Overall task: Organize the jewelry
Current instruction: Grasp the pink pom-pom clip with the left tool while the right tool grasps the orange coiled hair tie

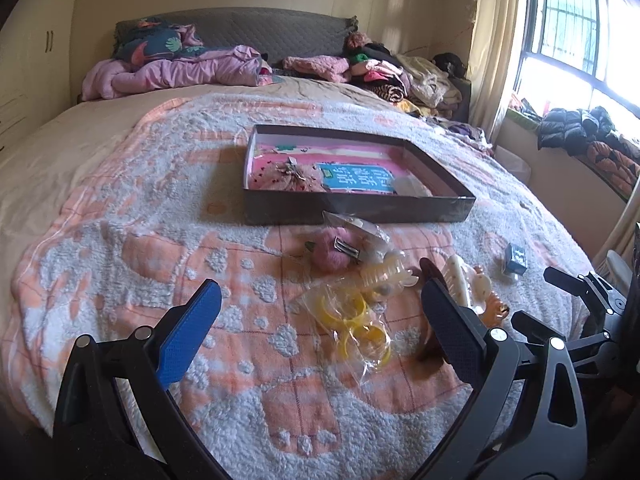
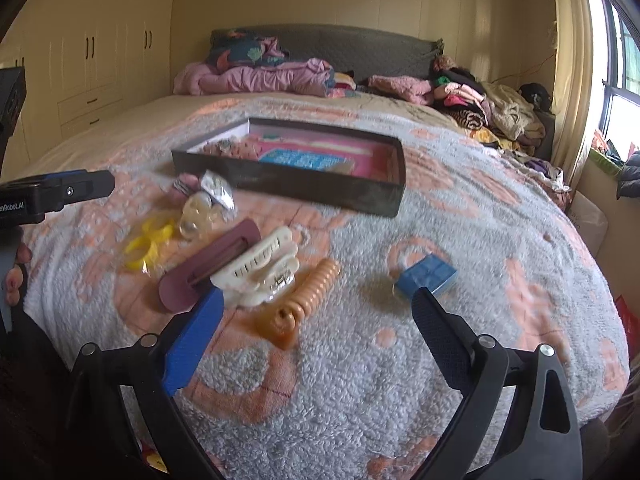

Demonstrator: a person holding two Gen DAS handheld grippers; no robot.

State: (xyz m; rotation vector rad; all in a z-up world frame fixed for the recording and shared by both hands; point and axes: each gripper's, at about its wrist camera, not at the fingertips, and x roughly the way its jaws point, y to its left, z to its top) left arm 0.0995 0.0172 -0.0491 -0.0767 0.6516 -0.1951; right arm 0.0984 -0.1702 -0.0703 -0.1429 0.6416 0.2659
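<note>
- While your left gripper (image 1: 320, 316) hangs agape over the blanket (image 1: 120, 208), yellow rings (image 1: 360, 320) lie between its fingers.
- Your right gripper (image 2: 320, 320) gapes too, holding nothing; an orange coil (image 2: 308, 292) sits at 12 o'clock.
- At 12 o'clock beyond the clips (image 2: 256, 272), the tray (image 1: 356, 204) rests on the bed.

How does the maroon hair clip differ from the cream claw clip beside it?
The maroon hair clip is long, flat and dark with rounded ends; the cream claw clip is pale, bulkier and toothed. The maroon one lies partly under the cream one. Both rest on the blanket, outside the box.
</note>
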